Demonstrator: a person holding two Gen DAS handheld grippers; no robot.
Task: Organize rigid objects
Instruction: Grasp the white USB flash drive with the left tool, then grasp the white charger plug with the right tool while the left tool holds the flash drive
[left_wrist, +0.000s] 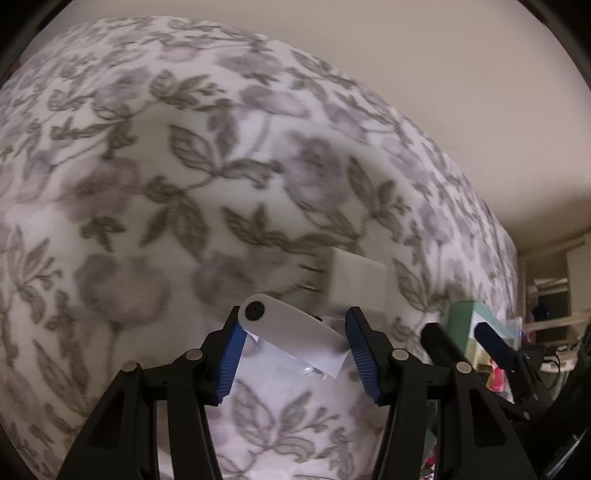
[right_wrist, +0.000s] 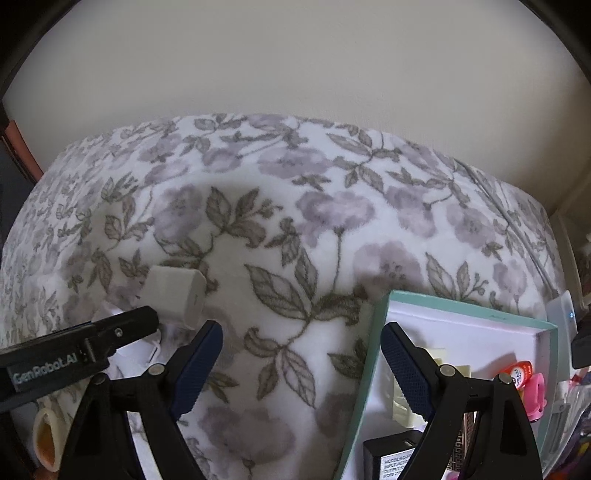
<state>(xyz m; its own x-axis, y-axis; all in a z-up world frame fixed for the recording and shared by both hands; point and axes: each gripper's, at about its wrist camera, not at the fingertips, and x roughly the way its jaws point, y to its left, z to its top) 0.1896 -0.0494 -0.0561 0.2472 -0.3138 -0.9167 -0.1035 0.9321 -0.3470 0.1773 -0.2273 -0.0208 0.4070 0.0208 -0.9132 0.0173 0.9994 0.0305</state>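
Note:
My left gripper (left_wrist: 293, 341) is shut on a flat white device with a black round button (left_wrist: 291, 325), held just above the floral blanket (left_wrist: 184, 184). A white plug adapter (left_wrist: 356, 278) lies on the blanket just beyond it, prongs to the left; it also shows in the right wrist view (right_wrist: 175, 293). My right gripper (right_wrist: 301, 360) is open and empty, its right finger over the edge of a teal-rimmed white box (right_wrist: 373, 369). The left gripper's black finger (right_wrist: 122, 330) shows at the left of the right wrist view.
The box holds a black charger (right_wrist: 391, 456), cream plastic pieces (right_wrist: 402, 402) and a pink and orange item (right_wrist: 528, 384). A cream tube (right_wrist: 46, 439) lies at lower left. The box (left_wrist: 469, 321) and right gripper (left_wrist: 491, 341) show at the right. A beige wall (right_wrist: 295, 55) is behind.

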